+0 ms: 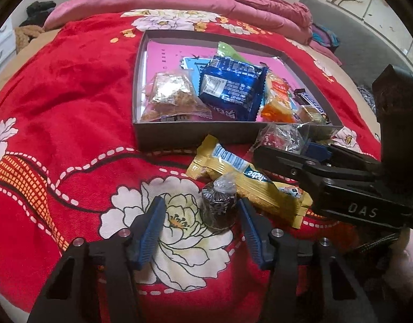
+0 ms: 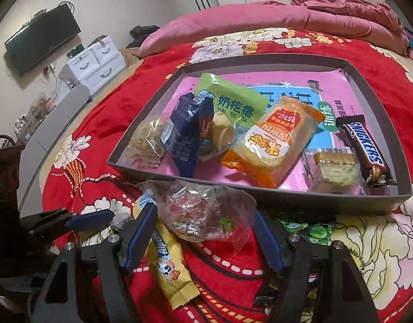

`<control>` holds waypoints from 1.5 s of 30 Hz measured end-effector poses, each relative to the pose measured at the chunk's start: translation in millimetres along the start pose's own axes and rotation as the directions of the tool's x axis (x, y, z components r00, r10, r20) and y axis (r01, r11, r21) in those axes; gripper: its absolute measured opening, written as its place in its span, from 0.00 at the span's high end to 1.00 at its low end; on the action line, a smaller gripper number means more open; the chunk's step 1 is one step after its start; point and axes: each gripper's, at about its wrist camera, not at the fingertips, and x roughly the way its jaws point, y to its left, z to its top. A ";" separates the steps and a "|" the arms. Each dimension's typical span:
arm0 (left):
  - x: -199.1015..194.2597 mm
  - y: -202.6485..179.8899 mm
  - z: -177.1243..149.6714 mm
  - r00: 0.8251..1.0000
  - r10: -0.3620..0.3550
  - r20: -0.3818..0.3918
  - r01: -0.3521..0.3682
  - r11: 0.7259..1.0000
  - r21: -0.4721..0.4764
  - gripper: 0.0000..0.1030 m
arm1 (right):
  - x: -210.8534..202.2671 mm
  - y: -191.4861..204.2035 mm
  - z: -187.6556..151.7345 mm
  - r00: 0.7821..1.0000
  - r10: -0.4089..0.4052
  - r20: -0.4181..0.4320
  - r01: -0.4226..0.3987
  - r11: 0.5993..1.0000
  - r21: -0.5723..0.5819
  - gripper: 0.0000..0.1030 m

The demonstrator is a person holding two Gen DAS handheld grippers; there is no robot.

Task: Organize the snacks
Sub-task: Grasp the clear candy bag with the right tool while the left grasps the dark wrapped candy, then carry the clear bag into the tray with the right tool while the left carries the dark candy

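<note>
One red floral bedspread [image 1: 71, 86] fills both views. Grey tray [image 2: 260, 188] sits mid-frame on it, holding a blue packet [image 1: 230, 88], orange packet [image 2: 273, 145], green packet [image 2: 233, 102] and Snickers bar [image 2: 365, 148]. Yellow snack bar [image 1: 233, 169] lies on the bedspread just below the tray. Right gripper [image 2: 203, 231], lower centre: fingers apart, flanking a clear candy bag [image 2: 203, 215]; contact unclear. Left gripper [image 1: 201, 231], lower centre: fingers apart, dark wrapped cake [image 1: 219, 207] between them, beside the right-hand finger.
</note>
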 end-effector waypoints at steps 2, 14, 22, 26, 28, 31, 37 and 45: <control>1.2 -2.4 0.4 1.000 -0.007 -0.002 0.007 1.000 0.007 0.52 | -0.3 -0.3 -0.2 1.000 0.007 -0.001 -0.007 1.000 -0.008 0.43; 4.7 -13.5 1.4 0.999 -0.031 -0.010 0.031 0.999 0.033 0.73 | -16.6 -2.3 1.7 0.998 0.053 0.032 -0.053 0.999 0.004 0.45; -6.6 -7.1 2.7 0.998 -0.059 0.019 0.059 0.998 0.003 0.73 | -39.9 -11.1 6.4 0.990 0.089 0.111 -0.094 0.995 0.042 0.45; -19.1 -0.9 5.4 0.995 -0.068 0.066 0.070 0.997 -0.026 0.73 | -47.1 -14.2 9.3 0.985 0.098 0.142 -0.107 0.993 0.055 0.45; -24.2 2.3 6.8 0.994 -0.064 0.089 0.068 0.997 -0.041 0.73 | -51.1 -15.3 10.6 0.983 0.098 0.158 -0.108 0.992 0.059 0.45; -28.5 4.2 9.9 0.992 -0.043 0.117 0.050 0.997 -0.054 0.73 | -56.3 -17.3 12.2 0.979 0.098 0.180 -0.111 0.992 0.063 0.45; -30.7 6.3 17.3 0.989 -0.031 0.147 0.042 0.997 -0.071 0.73 | -63.5 -21.4 14.0 0.974 0.087 0.207 -0.103 0.992 0.068 0.45; -29.3 1.4 27.3 0.984 -0.032 0.174 0.046 0.996 -0.077 0.73 | -69.2 -29.5 14.7 0.970 0.070 0.233 -0.094 0.991 0.091 0.45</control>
